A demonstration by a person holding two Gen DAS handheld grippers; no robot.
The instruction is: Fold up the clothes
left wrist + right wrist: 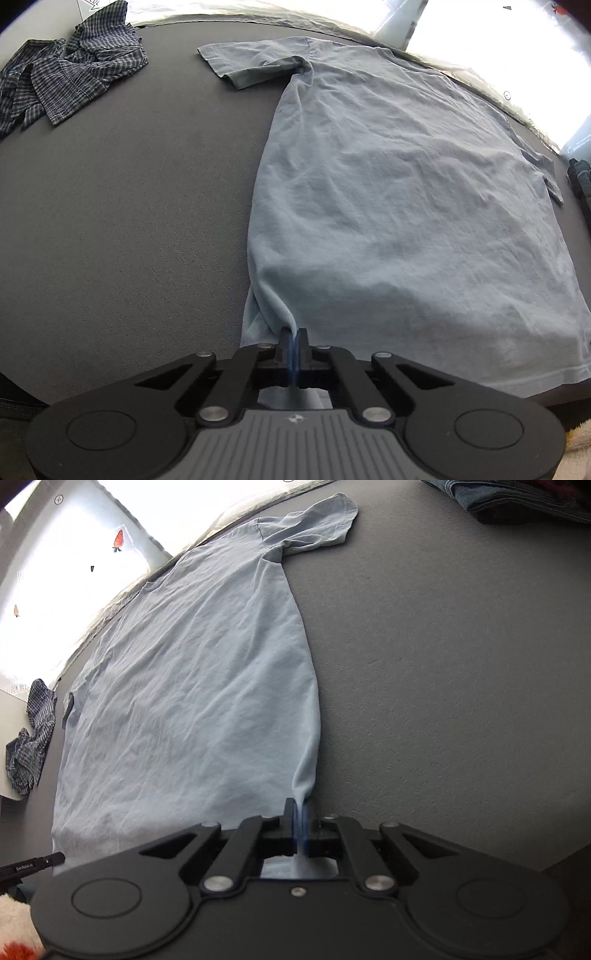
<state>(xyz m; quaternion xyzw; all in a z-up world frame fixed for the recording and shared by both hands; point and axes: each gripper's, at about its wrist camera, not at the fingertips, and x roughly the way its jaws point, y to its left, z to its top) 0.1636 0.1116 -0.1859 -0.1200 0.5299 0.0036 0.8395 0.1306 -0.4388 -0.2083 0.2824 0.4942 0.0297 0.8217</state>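
Left wrist view: the left gripper (293, 338) has its jaws pressed together on the hem corner of the light blue T-shirt (399, 192), which lies spread flat on the grey table (122, 221). A crumpled plaid shirt (70, 74) sits well apart at the far left, with bare table between them. In the right wrist view the right gripper (300, 808) pinches the shirt's other hem corner. Right of it is open table; folded dark jeans (517, 498) lie at the far edge.
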